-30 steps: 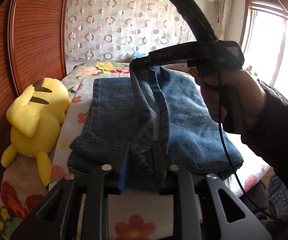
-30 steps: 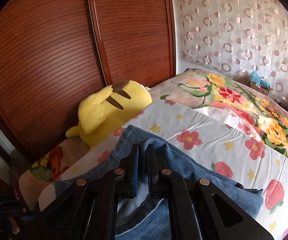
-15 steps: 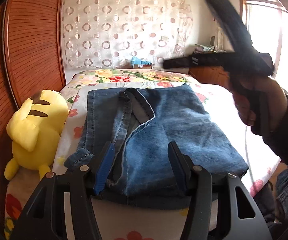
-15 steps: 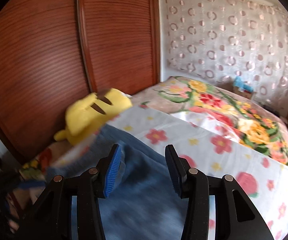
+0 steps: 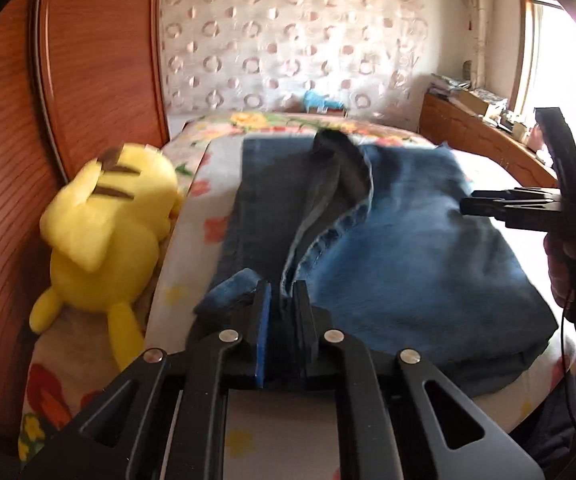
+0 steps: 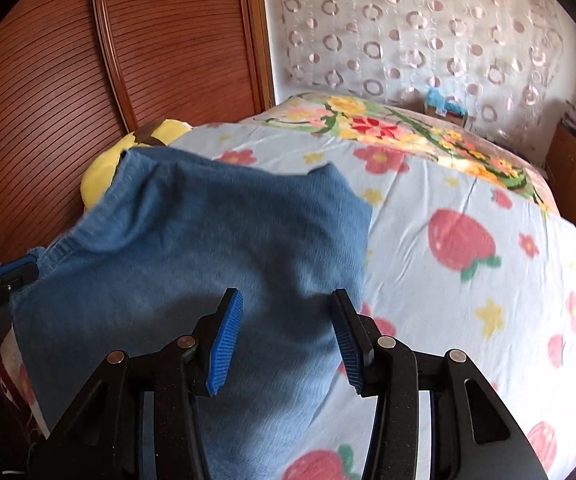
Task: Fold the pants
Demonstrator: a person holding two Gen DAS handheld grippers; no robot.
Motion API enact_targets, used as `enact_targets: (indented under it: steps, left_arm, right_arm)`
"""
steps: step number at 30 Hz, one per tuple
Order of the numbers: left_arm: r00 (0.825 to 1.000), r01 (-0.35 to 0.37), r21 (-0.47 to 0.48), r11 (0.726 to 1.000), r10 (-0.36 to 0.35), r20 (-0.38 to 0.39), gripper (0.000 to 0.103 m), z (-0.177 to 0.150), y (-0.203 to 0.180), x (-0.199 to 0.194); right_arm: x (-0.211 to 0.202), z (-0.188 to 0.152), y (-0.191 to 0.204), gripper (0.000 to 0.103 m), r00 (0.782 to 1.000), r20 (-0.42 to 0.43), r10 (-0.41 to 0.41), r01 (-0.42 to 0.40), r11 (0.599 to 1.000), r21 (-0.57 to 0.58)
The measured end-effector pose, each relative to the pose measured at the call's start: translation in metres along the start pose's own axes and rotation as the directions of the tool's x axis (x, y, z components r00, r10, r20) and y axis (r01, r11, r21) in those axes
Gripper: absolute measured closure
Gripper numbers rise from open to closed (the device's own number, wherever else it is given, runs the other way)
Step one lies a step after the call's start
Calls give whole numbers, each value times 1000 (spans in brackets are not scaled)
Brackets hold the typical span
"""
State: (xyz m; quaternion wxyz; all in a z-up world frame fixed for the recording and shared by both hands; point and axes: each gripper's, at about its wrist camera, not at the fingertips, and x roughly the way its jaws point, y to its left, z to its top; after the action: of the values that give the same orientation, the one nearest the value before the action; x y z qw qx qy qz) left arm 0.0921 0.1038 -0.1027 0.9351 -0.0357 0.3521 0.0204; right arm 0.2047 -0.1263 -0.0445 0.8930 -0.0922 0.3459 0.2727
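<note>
On the bed [image 6: 468, 208], my left gripper [image 5: 281, 300] is closing on the hem of the half-folded jeans [image 5: 388, 248]; my right gripper [image 6: 288, 336] hovers over them, fingers apart and empty. I'd pinch every layer, then lift both sides evenly.

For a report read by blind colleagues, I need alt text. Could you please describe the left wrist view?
The left tool is closing on an edge of blue jeans that lie folded on a floral bedspread. A yellow plush toy lies left of the jeans beside a wooden wardrobe. At the right edge, a hand holds the right tool above the denim.
</note>
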Motion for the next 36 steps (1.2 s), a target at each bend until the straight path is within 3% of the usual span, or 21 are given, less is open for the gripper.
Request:
enact_targets:
  steps: [4,8,10,12,13,19,23,28,34,36]
  left_arm:
    - [999,-26,-4,1000,26,-23,91,-4,7,1]
    - [1000,-16,-8,1000,16,2,88,1,7,-7]
    - [1000,-12,-8,1000,12,15,80,6,5,-9]
    - [999,7,-12,1000,-6,34,56,13,3,-12]
    - [999,16,-12,1000,-15,45,53,17,3,-13]
    - [996,22,40,999,-25,90,53,46,-14,-12]
    - [993,59,99,993,-69,92,53,70,-32,-2]
    - [993,93,134,987,-102,59,61,93,-45,20]
    - [997,62,146,987,-57,-42,64,107,-46,61]
    - [997,57,140,988,-48,-68,73,109,-43,73]
  right_arm:
    - [9,-4,-4,55,1000,-19,-26,25,1000,-18]
    - [10,-8,-6,55,999,-24,-24,23,1000,-14]
    - [12,-10,-6,54,999,-23,-25,25,1000,-18]
    - [13,-13,-5,52,999,-15,-29,29,999,-23]
    - [16,-14,-8,52,999,-15,-29,29,999,-24]
    - [17,-15,-13,50,1000,-17,-16,16,1000,-9]
    - [15,-16,-16,50,1000,-7,-8,8,1000,3]
    - [7,-17,-23,50,1000,14,-1,1,1000,24]
    - [-5,-7,-43,50,999,49,-1,-2,999,47]
    - [-4,-2,-52,50,999,52,3,-6,998,63]
